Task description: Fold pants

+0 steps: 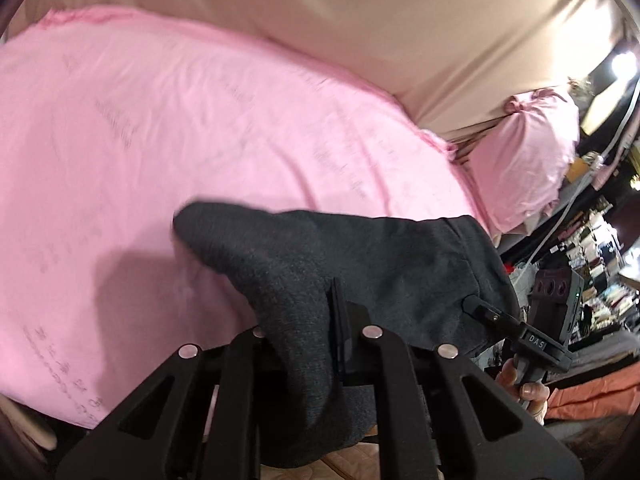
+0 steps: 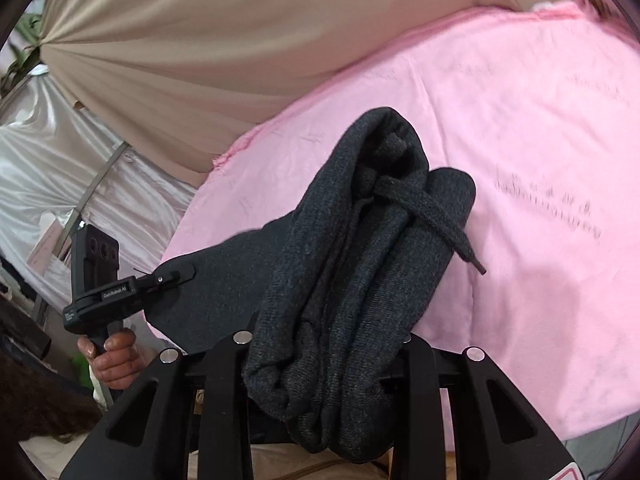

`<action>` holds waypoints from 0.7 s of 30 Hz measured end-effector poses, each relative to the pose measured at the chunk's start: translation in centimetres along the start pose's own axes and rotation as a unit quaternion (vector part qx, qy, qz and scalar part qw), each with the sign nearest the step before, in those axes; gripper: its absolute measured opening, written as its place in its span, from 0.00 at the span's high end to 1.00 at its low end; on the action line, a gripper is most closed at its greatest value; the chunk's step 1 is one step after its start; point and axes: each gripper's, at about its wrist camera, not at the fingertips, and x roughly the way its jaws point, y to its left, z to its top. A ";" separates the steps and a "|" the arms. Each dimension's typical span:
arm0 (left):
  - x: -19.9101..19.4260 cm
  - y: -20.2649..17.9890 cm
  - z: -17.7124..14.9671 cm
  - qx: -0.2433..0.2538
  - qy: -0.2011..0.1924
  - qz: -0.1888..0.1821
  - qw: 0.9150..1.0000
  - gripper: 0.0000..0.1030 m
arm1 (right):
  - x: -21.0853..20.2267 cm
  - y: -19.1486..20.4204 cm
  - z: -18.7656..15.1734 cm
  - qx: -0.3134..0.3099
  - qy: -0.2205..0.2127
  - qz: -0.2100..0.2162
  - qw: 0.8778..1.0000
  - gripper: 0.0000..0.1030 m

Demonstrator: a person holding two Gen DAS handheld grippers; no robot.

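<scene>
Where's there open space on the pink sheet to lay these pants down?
The pink sheet lies bare from the dark grey pants out to the beige cloth beyond its far edge. It is crowded on the right wrist's side, by the pink pillow and cluttered shelves. Both grippers clamp the pants.

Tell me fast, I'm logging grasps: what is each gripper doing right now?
Left gripper: closed on the dark grey pants.
Right gripper: closed on the bunched waistband end of the same pants, drawstring dangling.
</scene>
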 end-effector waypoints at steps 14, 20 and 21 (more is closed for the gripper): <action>-13.3 -11.5 8.0 0.195 -0.245 -0.021 0.950 0.90 | -11.2 11.4 10.7 -0.208 -0.234 0.014 0.950 0.72; -13.7 -12.1 14.4 0.211 -0.323 -0.001 0.923 0.89 | -8.7 11.8 18.1 -0.235 -0.290 0.024 0.927 0.71; -12.6 -11.5 16.0 0.204 -0.326 0.004 0.923 0.89 | -7.6 11.2 19.5 -0.226 -0.287 0.028 0.930 0.71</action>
